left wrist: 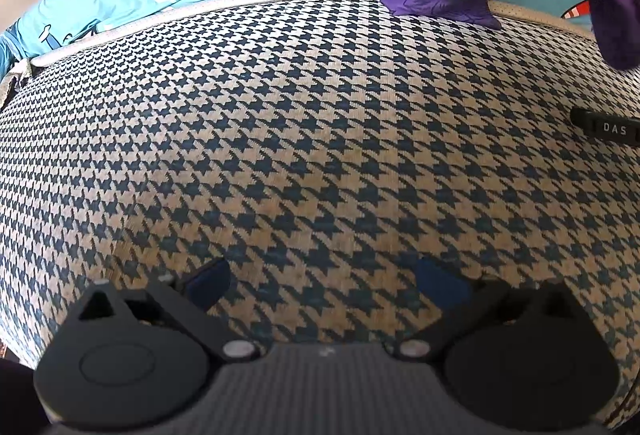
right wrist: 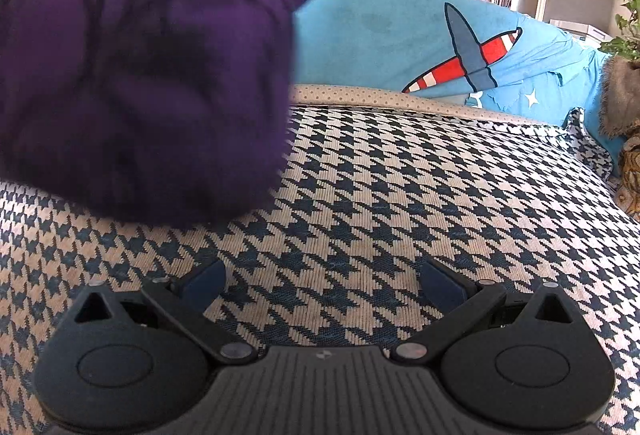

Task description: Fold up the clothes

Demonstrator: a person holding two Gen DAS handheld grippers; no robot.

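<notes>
Crowding the right claw (right wrist: pixel 323 281) view, blurred purple garment (right wrist: pixel 140 67) over houndstooth cover (right wrist: pixel 400 195); both claws apparently released, empty.

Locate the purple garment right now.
Purple garment fills the right wrist view's upper left, over the houndstooth cover; in the left wrist view, top right.
</notes>
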